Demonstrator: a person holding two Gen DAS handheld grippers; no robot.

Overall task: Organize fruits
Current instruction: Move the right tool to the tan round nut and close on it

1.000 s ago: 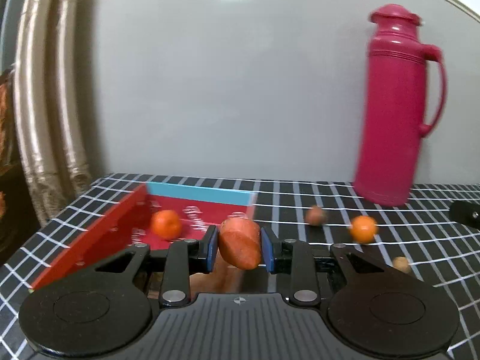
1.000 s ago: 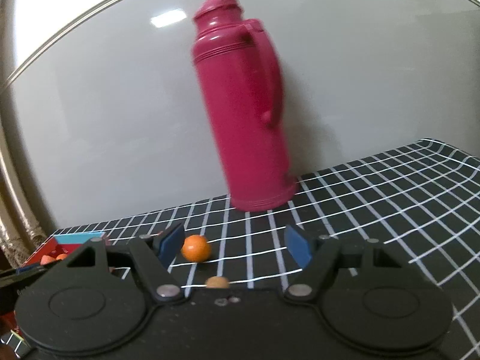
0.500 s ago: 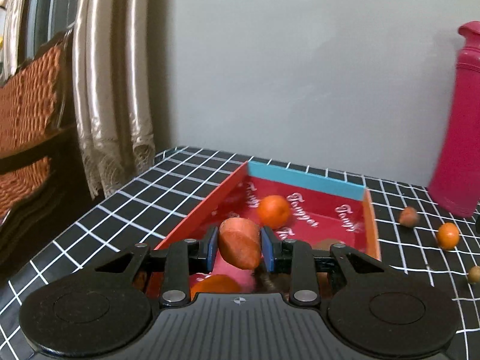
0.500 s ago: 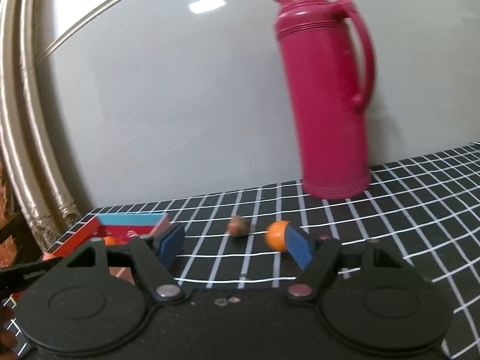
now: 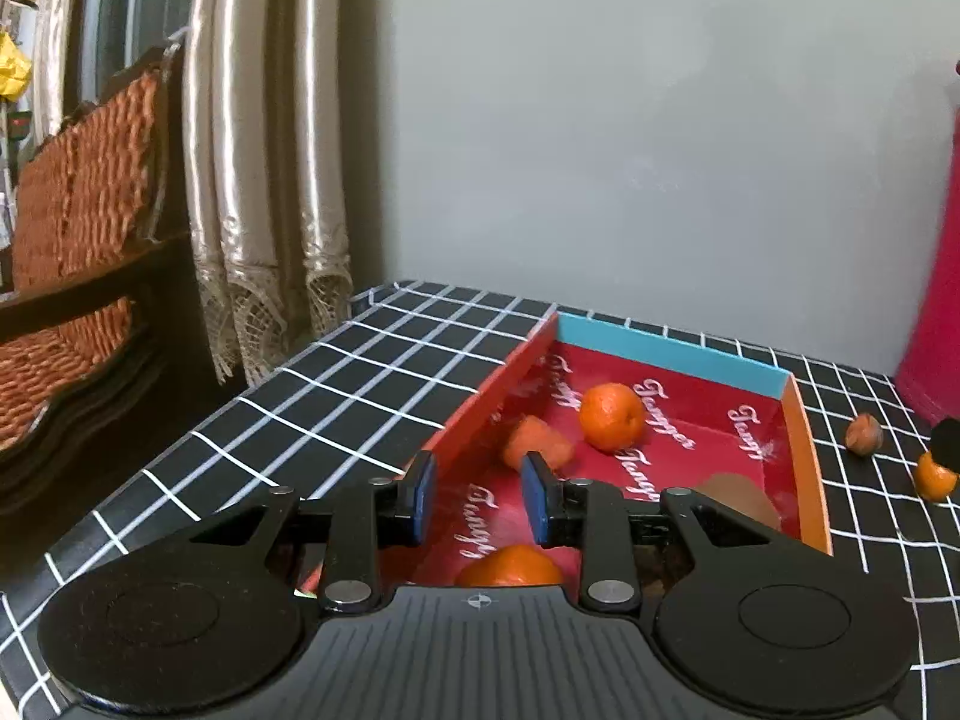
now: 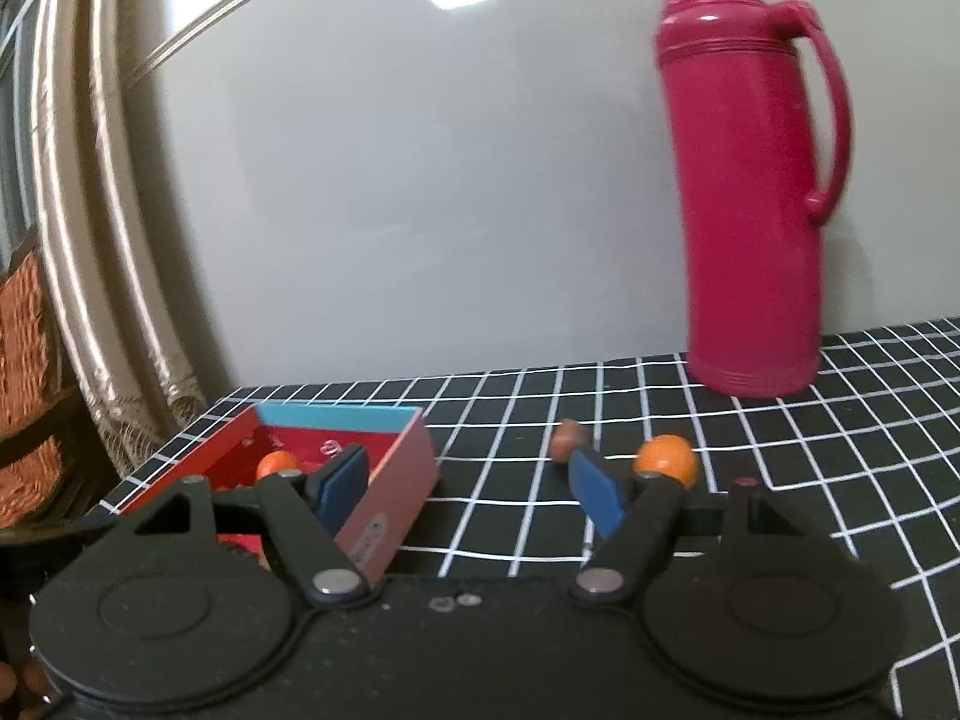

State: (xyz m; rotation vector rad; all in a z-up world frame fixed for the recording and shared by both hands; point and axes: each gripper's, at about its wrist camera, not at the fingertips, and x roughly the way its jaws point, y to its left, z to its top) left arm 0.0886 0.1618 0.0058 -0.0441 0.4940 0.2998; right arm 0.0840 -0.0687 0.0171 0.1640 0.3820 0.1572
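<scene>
From the left wrist view, the left tongs hang open and empty over the near end of the red tray, which sits toward the left edge of the surface. Inside the tray lie a reddish-orange chunk just beyond the fingertips, a round orange toward the far blue wall, another orange at the near end, and a brown piece, perhaps a fruit, half hidden behind the right finger. Two fruits lie loose on the surface right of the tray: a brown nut-like fruit and a small orange.

From the right wrist view, the right tongs stand wide open, empty. The small orange lies just past the right fingertip and the brown fruit slightly left, so this hand is the nearer one. The pink flask stands behind, well apart; nothing blocks the reach.
</scene>
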